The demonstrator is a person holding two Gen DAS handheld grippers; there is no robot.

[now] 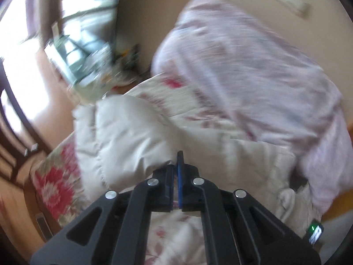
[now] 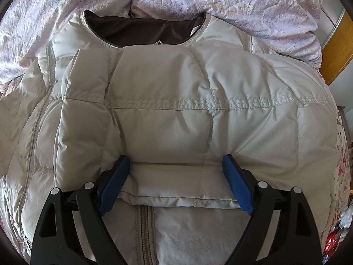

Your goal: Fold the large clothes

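1. The left wrist view is tilted and motion-blurred, looking from above along its fingers across the pale grey quilted puffer jacket toward a window.
2. The right wrist view looks down, close over the same jacket.
3. Both also share the crumpled lilac floral duvet.

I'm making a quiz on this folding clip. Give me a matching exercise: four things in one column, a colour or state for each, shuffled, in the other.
Things:
1. left gripper
2. right gripper
3. jacket
4. jacket lining

States or colours:
A. dark brown
B. open, one finger on each side of a folded sleeve
C. pale grey, quilted, lying on the bed
D. fingers shut together, nothing seen between them

Pairs: 1-D, 2-B, 3-C, 4-A
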